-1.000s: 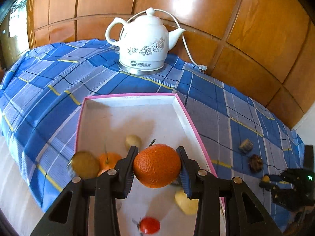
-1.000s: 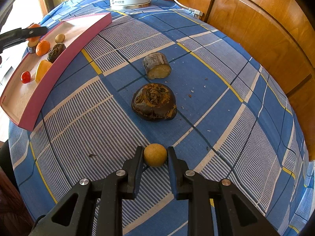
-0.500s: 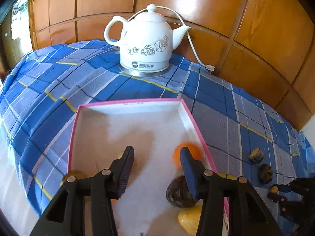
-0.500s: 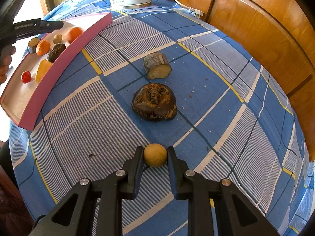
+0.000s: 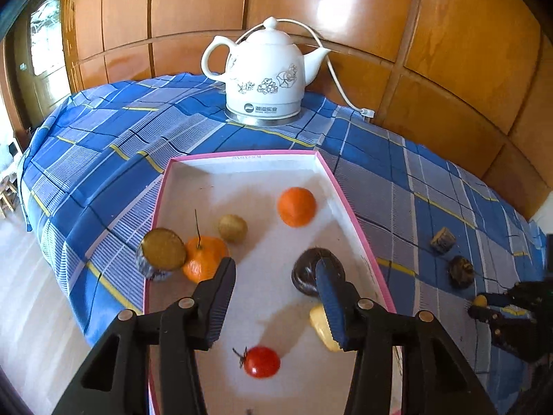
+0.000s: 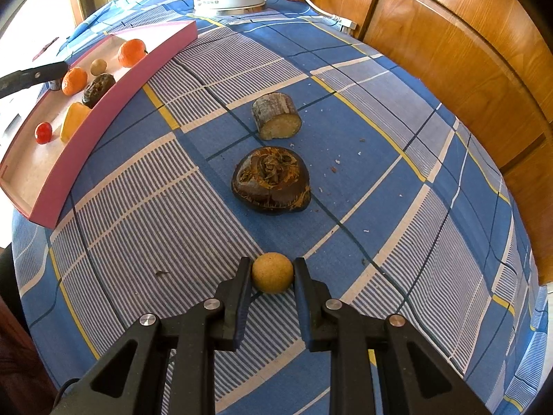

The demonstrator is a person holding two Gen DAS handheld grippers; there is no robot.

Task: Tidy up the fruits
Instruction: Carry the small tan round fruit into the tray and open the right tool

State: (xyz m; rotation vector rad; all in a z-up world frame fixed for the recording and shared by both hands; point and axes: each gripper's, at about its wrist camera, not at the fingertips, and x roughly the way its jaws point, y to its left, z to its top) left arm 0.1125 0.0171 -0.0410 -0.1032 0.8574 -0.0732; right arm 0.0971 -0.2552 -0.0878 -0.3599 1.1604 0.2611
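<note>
My left gripper (image 5: 274,273) is open and empty above the pink-rimmed tray (image 5: 349,200). The tray holds an orange (image 5: 297,206), a second stemmed orange (image 5: 204,257), a small tan fruit (image 5: 233,228), a dark brown fruit (image 5: 306,271), a yellow piece (image 5: 319,325), a cherry tomato (image 5: 261,362) and a foil-wrapped round item (image 5: 162,250). My right gripper (image 6: 271,271) is shut on a small round tan fruit (image 6: 272,272) resting low on the blue checked cloth. Ahead of it lie a dark brown fruit (image 6: 271,180) and a cut brown stub (image 6: 276,119).
A white electric kettle (image 5: 264,76) with a cord (image 5: 340,86) stands at the back of the table by the wood-panelled wall (image 5: 449,52). The tray (image 6: 114,103) lies at the table's left side. The tablecloth (image 6: 397,207) drops over the round table edge.
My left gripper let go of the orange, which now rests at the tray's far right, and the gripper drew back and opened wide. My right gripper stayed shut on the tan fruit.
</note>
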